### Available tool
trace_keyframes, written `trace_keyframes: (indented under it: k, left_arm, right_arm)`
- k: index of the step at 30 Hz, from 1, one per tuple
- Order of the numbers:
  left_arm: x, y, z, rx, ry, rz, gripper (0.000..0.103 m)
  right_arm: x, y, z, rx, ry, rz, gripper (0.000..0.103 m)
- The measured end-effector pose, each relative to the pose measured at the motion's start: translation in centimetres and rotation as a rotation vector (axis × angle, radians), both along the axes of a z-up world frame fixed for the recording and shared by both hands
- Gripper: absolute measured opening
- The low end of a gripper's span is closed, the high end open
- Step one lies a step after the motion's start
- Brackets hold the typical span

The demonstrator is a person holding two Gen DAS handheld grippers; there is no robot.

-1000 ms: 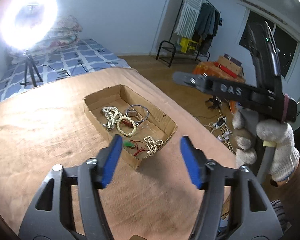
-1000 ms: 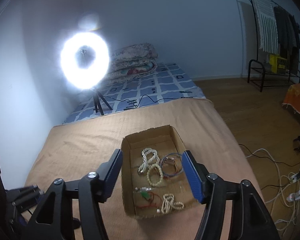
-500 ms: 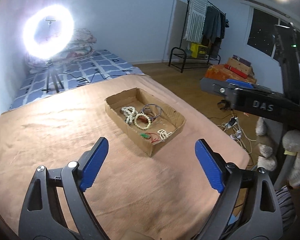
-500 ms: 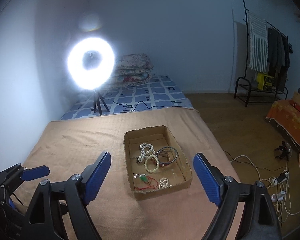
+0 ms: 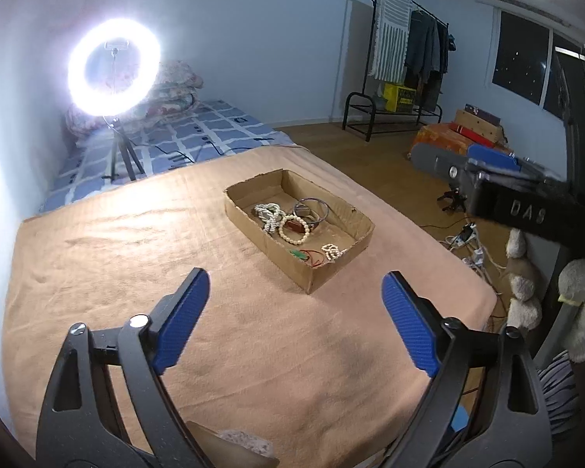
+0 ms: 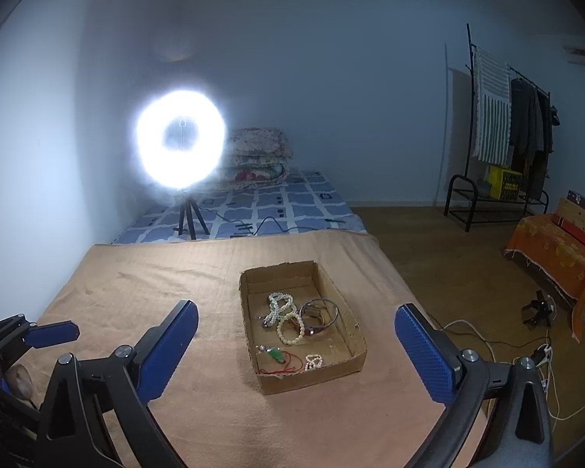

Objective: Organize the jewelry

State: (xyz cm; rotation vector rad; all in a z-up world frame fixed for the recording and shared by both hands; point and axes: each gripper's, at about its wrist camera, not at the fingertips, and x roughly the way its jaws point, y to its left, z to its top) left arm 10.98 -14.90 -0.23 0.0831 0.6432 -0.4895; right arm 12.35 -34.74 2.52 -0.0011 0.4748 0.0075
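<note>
The shallow brown cardboard box sits near the middle of the right-wrist frame on a tan, slightly napped blanket spread over a bed; the left-wrist view shows it in the centre, turned corner-on. Inside lie a tangled white pearl strand, a ring of cream beads, a thin metal bangle over a brown strap, a small green pendant on red cord and a little knot of white beads.

Only the left-wrist view shows the person's white knitted glove at the right edge, gripping the right gripper's dark handle marked "DAS", with a window behind. Only the right-wrist view shows the left gripper's blue-tipped finger from the side, at the lower left edge.

The left gripper has ribbed blue pads on black plastic arms; its jaws are opening, already wide, with nothing between them, well short of the box. The right gripper matches it: jaws opening, spread wide, released, framing the box in the picture without touching it.

Beyond stand a glaring white ring light on a tripod, a blue checked mattress and a black clothes rack.
</note>
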Motion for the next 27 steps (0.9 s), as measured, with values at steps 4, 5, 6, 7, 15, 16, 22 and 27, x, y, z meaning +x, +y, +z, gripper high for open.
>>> trace_keyframes:
  k: [4, 5, 6, 7, 15, 16, 22, 27]
  left_arm:
    - [-1.2, -0.3, 0.3, 0.036, -0.05, 0.002, 0.103]
    - [-1.4, -0.3, 0.3, 0.043, -0.058, 0.005, 0.103]
    - [-1.7, -0.3, 0.3, 0.049, -0.066, 0.006, 0.103]
    - [-1.9, -0.3, 0.4, 0.051, -0.068, 0.006, 0.103]
    - [-2.3, 0.1, 0.5, 0.058, -0.065, 0.018, 0.103]
    - [-2.3, 0.1, 0.6, 0.055, -0.063, 0.018, 0.103]
    - [-2.5, 0.5, 0.7, 0.047, -0.054, 0.019, 0.103]
    - [-2.3, 0.6, 0.7, 0.046, -0.042, 0.014, 0.103]
  right_arm:
    - [-0.7, -0.2, 0.5, 0.003, -0.032, -0.019, 0.103]
    - [-0.8, -0.2, 0.5, 0.001, -0.037, -0.022, 0.103]
    - [-0.9, -0.2, 0.6, -0.001, -0.04, -0.025, 0.103]
    - [-0.9, -0.1, 0.6, -0.003, -0.04, -0.026, 0.103]
    - [-1.5, 0.0, 0.8, -0.015, -0.063, -0.037, 0.103]
    - [-1.5, 0.0, 0.8, -0.015, -0.063, -0.037, 0.103]
    - [-1.5, 0.3, 0.8, -0.02, -0.059, -0.031, 0.103]
    - [-1.4, 0.6, 0.6, -0.022, -0.048, -0.024, 0.103]
